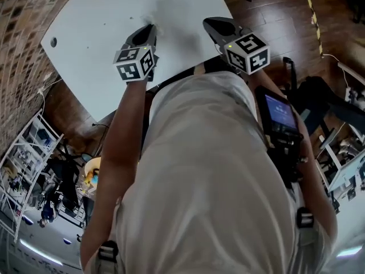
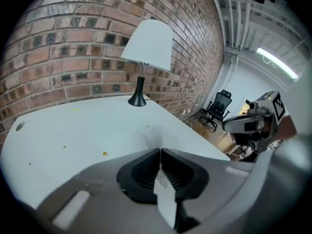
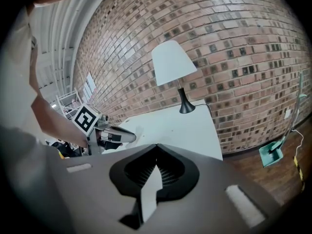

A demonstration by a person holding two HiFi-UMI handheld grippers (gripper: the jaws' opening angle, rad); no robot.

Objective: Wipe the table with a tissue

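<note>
The white table point(image 1: 102, 16) fills the top of the head view, and both grippers hover over its near edge. My left gripper point(image 1: 151, 28) is shut, and a thin pale tissue point(image 2: 154, 136) shows faintly just beyond its tips point(image 2: 160, 150). The right gripper view shows the same tissue point(image 3: 129, 130) as a white flap at the left gripper's point(image 3: 115, 133) tip. My right gripper point(image 1: 209, 23) is shut with nothing between its jaws point(image 3: 157, 145), and it hangs above the table's right edge. Small yellow spots point(image 2: 105, 153) mark the tabletop ahead of the left gripper.
A lamp point(image 2: 146, 48) with a white shade stands at the table's far end against the brick wall point(image 2: 73, 43). A cable hole point(image 1: 53, 41) sits near the left edge. Wooden floor point(image 1: 274, 10) lies right of the table, with an office chair point(image 2: 217, 109) beyond and shelving point(image 1: 23, 147) lower left.
</note>
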